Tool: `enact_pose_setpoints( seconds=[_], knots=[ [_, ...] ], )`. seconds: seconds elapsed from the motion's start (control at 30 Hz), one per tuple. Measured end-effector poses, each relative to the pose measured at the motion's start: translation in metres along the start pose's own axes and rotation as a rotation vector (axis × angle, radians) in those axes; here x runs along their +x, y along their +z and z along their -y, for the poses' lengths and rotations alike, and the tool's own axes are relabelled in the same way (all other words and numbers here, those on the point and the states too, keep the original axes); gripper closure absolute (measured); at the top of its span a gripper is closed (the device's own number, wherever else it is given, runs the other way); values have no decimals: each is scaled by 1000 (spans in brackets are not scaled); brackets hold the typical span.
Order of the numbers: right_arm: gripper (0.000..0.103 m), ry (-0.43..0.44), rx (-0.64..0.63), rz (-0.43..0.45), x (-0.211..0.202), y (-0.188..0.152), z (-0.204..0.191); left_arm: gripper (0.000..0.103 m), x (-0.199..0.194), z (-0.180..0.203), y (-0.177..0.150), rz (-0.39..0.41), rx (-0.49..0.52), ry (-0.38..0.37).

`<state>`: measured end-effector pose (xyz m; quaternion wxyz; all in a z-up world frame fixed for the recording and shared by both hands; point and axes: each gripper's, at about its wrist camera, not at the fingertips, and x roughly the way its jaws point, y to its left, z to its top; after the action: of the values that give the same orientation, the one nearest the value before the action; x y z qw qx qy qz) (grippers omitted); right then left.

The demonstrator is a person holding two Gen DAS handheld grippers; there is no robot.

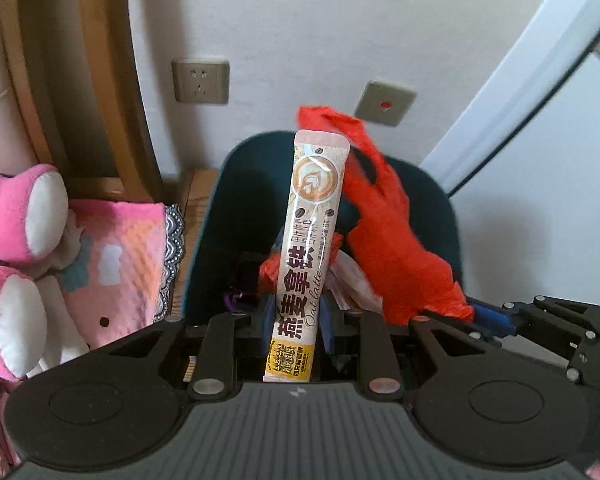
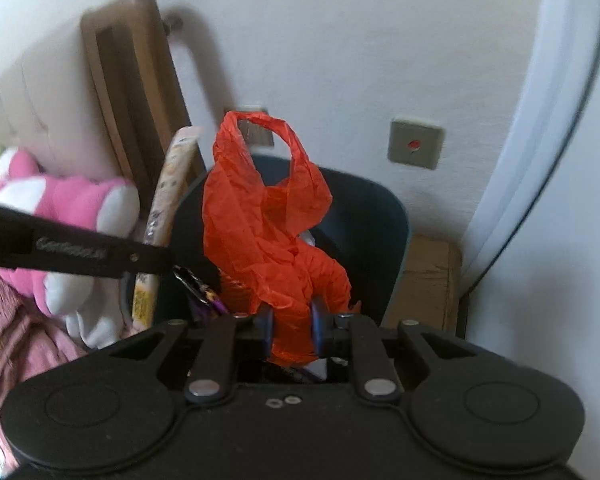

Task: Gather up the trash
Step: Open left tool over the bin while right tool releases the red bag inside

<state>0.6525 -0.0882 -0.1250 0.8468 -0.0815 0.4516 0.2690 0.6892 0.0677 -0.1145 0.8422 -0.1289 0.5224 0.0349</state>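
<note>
White wall, sockets, dark bin [image 1: 440,200] below. Left tool [image 1: 298,316] clamps oat latte sachet [image 1: 306,248] upright over bin; right tool [image 2: 292,320] pinches red plastic bag [image 2: 268,232]. Drop-off stage; next likely needs release into bin.

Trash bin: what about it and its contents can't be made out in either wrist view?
- Left wrist: the oat latte sachet in the left tongs and the red plastic bag hide most of the bin interior.
- Right wrist: the bag in the right tongs hides the contents; purple scrap blurred.
- Both: bin's base hidden by tongs' bodies.
</note>
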Motion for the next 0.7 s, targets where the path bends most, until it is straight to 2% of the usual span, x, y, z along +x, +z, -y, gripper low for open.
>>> enact_pose_setpoints(
  seconds=[0.2,0.37,0.7],
  knots=[
    [85,-6,-118,-109,38,8,0,81,35,7,4,-81,-18,25],
    [82,0,-183,-152,50,9,1,81,54,12,1,-125,-11,35],
    [77,-11,-277,-188,69,10,-5,80,69,13,0,-135,-22,27]
  ],
)
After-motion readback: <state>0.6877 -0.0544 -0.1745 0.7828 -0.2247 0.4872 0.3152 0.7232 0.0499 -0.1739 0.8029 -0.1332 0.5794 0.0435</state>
